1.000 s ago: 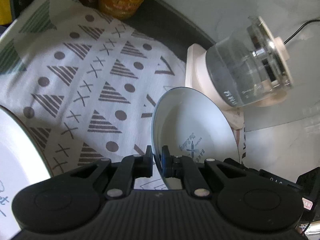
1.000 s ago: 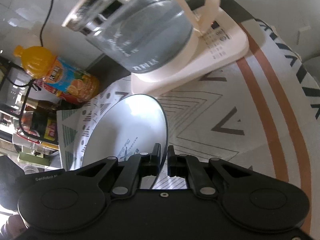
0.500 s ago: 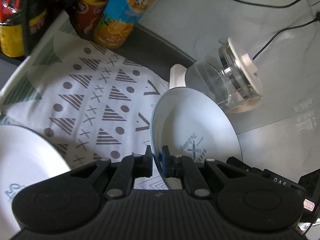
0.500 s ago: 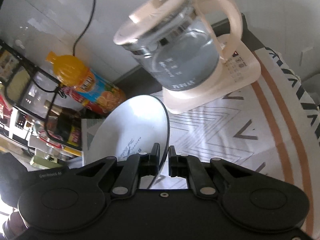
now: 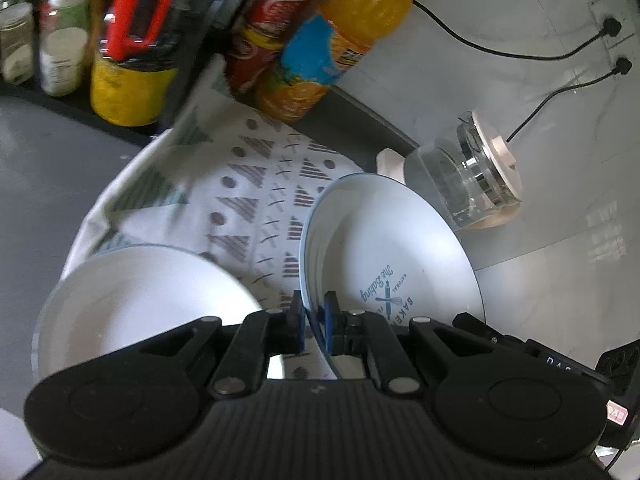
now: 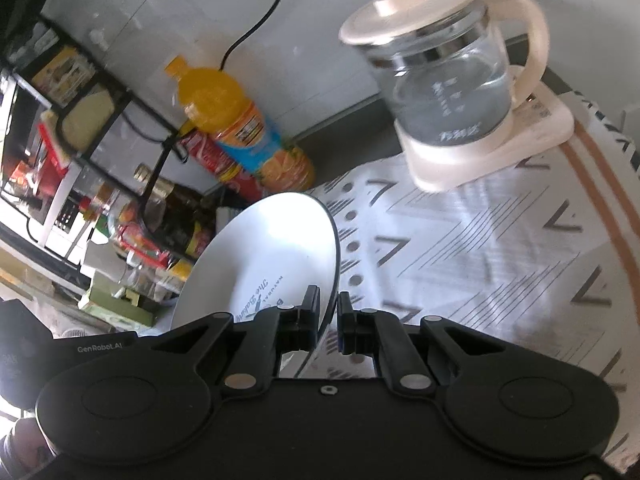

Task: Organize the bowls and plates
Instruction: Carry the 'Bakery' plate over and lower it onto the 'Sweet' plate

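Observation:
My left gripper (image 5: 314,320) is shut on the rim of a white plate (image 5: 388,248) with blue "Baking" print, held up tilted above the patterned cloth. My right gripper (image 6: 329,318) is shut on the opposite rim of what looks like the same plate (image 6: 276,248). A second white dish (image 5: 136,300) lies on the cloth below and left of my left gripper. The black body at the lower right of the left wrist view is the other gripper.
A glass kettle (image 6: 448,76) stands on a cream base (image 6: 492,148) at the back of the cloth (image 6: 480,240). An orange juice bottle (image 5: 340,36), a red can (image 5: 268,32) and jars on a rack (image 5: 132,40) stand along the wall. Power cords (image 5: 500,52) run to wall sockets.
Both grippers have lifted the plate upward and back. The kettle and bottles look farther away, and the second white dish has come more into view at the left.

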`<state>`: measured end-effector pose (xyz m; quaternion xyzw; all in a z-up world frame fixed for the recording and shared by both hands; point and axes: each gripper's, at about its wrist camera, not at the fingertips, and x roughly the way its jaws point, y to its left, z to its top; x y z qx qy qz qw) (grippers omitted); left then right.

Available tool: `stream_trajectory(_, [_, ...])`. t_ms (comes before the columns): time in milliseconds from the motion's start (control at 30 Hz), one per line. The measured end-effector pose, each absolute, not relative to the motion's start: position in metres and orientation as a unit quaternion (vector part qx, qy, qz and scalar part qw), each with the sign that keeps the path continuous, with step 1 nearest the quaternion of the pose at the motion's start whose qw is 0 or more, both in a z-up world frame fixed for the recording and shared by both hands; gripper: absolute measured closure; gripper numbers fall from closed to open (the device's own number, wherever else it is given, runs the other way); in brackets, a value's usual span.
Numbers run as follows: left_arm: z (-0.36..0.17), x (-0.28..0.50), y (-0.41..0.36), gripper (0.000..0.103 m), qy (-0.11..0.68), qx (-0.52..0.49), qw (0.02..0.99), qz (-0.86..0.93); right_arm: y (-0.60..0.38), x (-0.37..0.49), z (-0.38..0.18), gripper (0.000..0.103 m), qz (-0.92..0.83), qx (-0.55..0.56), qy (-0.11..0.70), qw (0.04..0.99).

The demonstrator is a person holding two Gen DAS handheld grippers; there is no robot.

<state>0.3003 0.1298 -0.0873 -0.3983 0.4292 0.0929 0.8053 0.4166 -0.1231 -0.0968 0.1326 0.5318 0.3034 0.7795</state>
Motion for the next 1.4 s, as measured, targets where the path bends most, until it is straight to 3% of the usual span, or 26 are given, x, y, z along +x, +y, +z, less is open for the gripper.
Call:
stream_trajectory(767, [-0.129,0.210,0.157,0.097,0.464,-0.394,0.788,0.090,-0.084,0.301,-0.119,0.094,0.267,0.100,0.555,0.782])
stream_trajectory(1400, [-0.164,0.201,0.161,0.094,0.490,-0.373,0.779,0.120,-0.045,0.274,-0.140,0.093,0.248,0.005,0.557,0.792])
